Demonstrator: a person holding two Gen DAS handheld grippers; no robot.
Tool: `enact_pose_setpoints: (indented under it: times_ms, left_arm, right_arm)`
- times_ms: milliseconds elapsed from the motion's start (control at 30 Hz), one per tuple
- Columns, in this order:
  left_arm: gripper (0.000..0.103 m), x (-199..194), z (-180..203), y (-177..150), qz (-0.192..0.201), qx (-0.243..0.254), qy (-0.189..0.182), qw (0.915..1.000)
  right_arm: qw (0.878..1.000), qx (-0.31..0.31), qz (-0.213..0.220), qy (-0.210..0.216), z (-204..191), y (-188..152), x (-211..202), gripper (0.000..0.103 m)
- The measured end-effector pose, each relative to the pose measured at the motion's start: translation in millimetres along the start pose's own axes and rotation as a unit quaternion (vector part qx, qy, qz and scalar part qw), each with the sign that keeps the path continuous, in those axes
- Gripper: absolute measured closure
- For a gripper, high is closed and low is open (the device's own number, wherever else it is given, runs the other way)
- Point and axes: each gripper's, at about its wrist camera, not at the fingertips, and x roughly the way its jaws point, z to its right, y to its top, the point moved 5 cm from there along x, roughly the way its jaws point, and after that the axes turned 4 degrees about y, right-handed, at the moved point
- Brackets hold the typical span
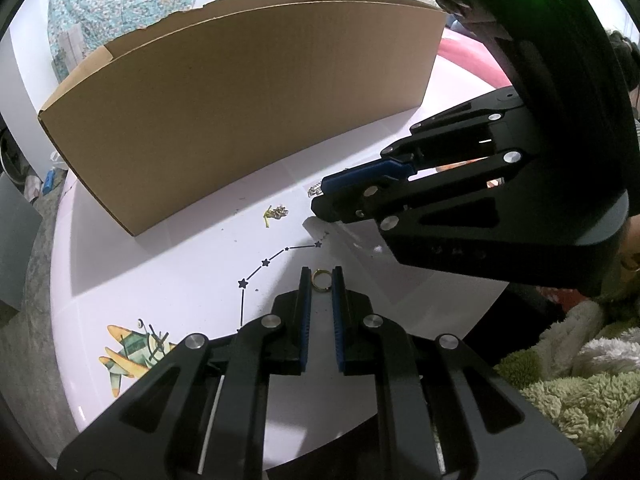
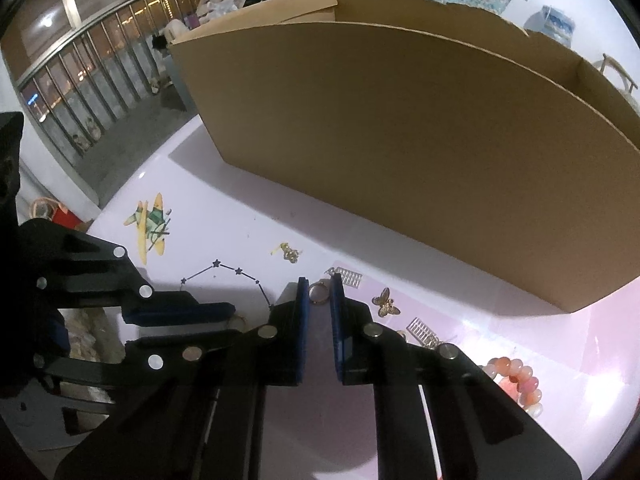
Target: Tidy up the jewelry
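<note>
Left gripper [image 1: 321, 276]: tongs narrow, pinching a gold ring [image 1: 321, 280] at the very tips, low over the table [image 1: 180, 264]; pitched steeply down. Risk: so shallow a hold may let the ring twist out and roll
Right gripper [image 2: 319, 286]: tongs narrow, closed on a gold hoop [image 2: 319, 294] beside the left; same steep pitch. Risk: the two heads knock together when lifting towards the cardboard box [image 2: 400, 140]
Butterfly charm [image 2: 386, 302], bead bracelet [image 2: 520, 380]: loose, rightward
</note>
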Motion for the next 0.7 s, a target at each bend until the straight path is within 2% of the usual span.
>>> enact_pose_setpoints:
  times_ms: [400, 633, 700]
  left_arm:
    - [0.094, -17, 1, 7, 0.016, 0.008, 0.012, 0.9998]
    - [0.094, -54, -10, 33, 0.067, 0.009, 0.019, 0.9975]
    - [0.094, -58, -9, 36, 0.071, 0.013, 0.019, 0.9973]
  right_arm:
    - [0.999, 0.006, 0.042, -0.004, 5, -1, -38, 0.092]
    - [0.994, -0.002, 0.110, -0.005, 0, 21, -93, 0.092]
    - [0.992, -0.006, 0.128, -0.014, 3, 27, -105, 0.092]
